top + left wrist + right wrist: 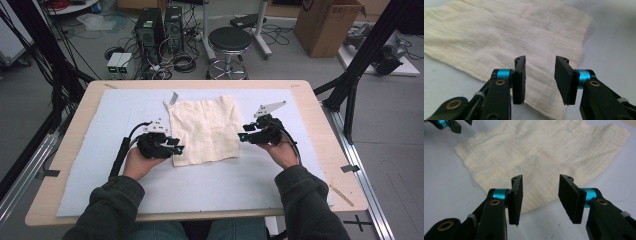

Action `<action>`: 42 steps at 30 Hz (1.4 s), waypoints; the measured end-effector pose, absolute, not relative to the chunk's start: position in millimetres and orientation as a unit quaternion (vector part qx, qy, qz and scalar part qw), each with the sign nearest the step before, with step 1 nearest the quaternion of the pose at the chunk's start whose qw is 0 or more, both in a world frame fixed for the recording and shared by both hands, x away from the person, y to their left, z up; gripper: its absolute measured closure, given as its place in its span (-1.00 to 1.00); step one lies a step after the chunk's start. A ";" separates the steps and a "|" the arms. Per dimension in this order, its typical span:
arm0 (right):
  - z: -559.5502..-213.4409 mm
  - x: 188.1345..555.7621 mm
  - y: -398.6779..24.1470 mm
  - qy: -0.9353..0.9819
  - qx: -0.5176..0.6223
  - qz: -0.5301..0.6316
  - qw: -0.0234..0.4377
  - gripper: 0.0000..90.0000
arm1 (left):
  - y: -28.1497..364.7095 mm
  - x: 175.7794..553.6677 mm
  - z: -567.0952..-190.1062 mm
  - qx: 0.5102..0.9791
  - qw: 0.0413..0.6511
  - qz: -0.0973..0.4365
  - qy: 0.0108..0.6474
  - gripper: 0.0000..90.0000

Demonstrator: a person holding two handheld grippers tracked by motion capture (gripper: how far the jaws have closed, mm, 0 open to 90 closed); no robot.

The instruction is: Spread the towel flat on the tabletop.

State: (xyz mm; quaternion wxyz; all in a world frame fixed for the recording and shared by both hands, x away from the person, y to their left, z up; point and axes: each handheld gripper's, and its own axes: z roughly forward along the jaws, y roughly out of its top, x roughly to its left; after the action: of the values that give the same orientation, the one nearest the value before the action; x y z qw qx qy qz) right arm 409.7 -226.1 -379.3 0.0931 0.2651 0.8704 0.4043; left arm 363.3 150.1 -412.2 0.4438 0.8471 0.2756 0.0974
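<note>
A cream cloth (205,127) lies flat on the pale blue mat (95,125), with a small grey tag at its far left corner. My left gripper (177,146) is at the cloth's near left corner, jaws open. In the left gripper view the cloth (499,37) spreads beneath and beyond the left gripper (540,75), with nothing pinched. My right gripper (241,136) is at the cloth's right edge, close to the near right corner, also open. The right gripper view has the right gripper (540,195) over the cloth's (536,152) near edge, and the left gripper (451,125) sits far off at top left.
The mat covers most of a wooden table (320,115). Beyond the far edge stand a black stool (229,42), computer towers (150,30) with tangled cables, and a cardboard box (325,25). Black frame posts (350,100) flank the table on both sides.
</note>
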 end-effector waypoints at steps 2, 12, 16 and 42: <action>-376.0 405.0 -224.0 0.874 0.256 0.402 0.098 0.20 | 149.0 359.6 -414.9 0.849 0.440 0.093 0.276 0.37; -381.4 388.8 -229.0 0.868 0.257 0.416 0.091 0.19 | 145.8 351.6 -433.1 0.870 0.403 0.074 0.275 0.41; -392.0 383.0 -230.2 0.867 0.259 0.416 0.088 0.17 | 143.5 351.2 -437.9 0.873 0.395 0.081 0.274 0.49; -411.9 378.6 -212.7 0.879 0.236 0.406 0.078 0.15 | 193.3 340.4 -416.5 0.849 0.393 0.160 0.316 0.98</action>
State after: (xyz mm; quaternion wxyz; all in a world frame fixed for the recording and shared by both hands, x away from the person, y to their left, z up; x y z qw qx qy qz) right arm 378.6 -212.7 -411.9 0.0781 0.2359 0.8794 0.4060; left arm 340.4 193.3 -416.5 0.3929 0.8487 0.3157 0.1603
